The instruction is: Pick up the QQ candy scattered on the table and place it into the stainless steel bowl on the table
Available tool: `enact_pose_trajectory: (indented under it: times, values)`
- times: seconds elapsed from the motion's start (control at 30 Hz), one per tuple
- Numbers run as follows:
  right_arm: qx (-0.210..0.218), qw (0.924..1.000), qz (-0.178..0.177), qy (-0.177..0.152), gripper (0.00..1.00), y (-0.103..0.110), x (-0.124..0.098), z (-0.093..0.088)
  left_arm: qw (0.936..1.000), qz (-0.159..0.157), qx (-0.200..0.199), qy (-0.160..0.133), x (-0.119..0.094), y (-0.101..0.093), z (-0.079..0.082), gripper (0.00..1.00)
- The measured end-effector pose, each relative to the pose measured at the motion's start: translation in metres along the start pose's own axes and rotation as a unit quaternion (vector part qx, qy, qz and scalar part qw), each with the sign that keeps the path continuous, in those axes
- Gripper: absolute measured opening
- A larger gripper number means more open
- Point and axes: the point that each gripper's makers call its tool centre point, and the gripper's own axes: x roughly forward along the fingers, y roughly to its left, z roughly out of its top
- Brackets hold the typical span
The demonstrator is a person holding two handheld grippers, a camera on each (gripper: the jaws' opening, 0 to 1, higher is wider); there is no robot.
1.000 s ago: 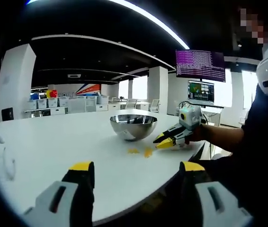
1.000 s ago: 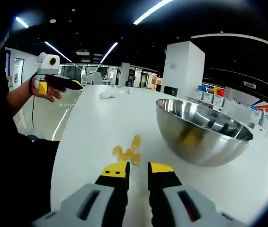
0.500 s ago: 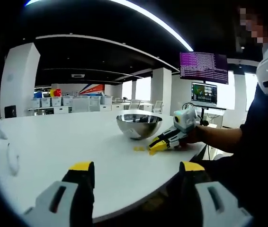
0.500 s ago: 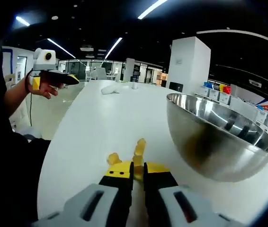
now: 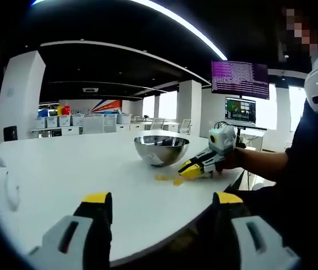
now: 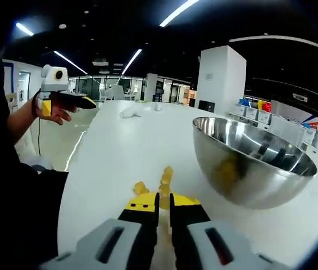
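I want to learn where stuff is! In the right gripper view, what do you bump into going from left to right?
The left gripper held in a hand → the yellow candies on the white table → the stainless steel bowl.

Ceiling strip lights [image 5: 176, 25] glare overhead; fisheye edges bend and blur.
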Motion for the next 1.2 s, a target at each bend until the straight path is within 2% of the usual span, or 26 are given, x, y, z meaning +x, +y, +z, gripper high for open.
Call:
enact_pose_trajectory:
  times: [0.13, 0.37, 0.5, 0.63, 0.77, 0.93, 1.07, 1.2]
  values:
    - [-0.003, 0.9998, -0.001, -0.018, 0.09, 0.002, -0.025, 0.012, 1.0000, -0.007, 0.004, 0.000, 0.006, -0.006, 0.003, 0.72]
    - [0.012, 0.9983, -0.022, -0.052, 0.09, -0.006, -0.085, 0.025, 0.9997, -0.023, 0.010, 0.003, 0.022, -0.018, 0.006, 0.72]
    - [0.023, 0.9964, -0.047, -0.067, 0.09, -0.015, -0.123, 0.025, 0.9993, -0.034, 0.012, 0.009, 0.034, -0.027, 0.006, 0.72]
    - [0.032, 0.9942, -0.071, -0.074, 0.09, -0.028, -0.150, 0.016, 0.9988, -0.045, 0.016, 0.014, 0.045, -0.035, 0.006, 0.72]
    - [0.048, 0.9917, -0.089, -0.079, 0.09, -0.041, -0.167, 0.006, 0.9982, -0.053, 0.019, 0.018, 0.054, -0.041, 0.007, 0.71]
    - [0.058, 0.9903, -0.096, -0.082, 0.09, -0.048, -0.171, -0.001, 0.9977, -0.060, 0.021, 0.023, 0.061, -0.045, 0.007, 0.71]
    - [0.060, 0.9900, -0.093, -0.088, 0.09, -0.051, -0.169, 0.004, 0.9976, -0.060, 0.020, 0.027, 0.063, -0.046, 0.005, 0.71]
    - [0.048, 0.9909, -0.089, -0.089, 0.09, -0.056, -0.165, 0.015, 0.9978, -0.059, 0.018, 0.027, 0.063, -0.044, 0.004, 0.71]
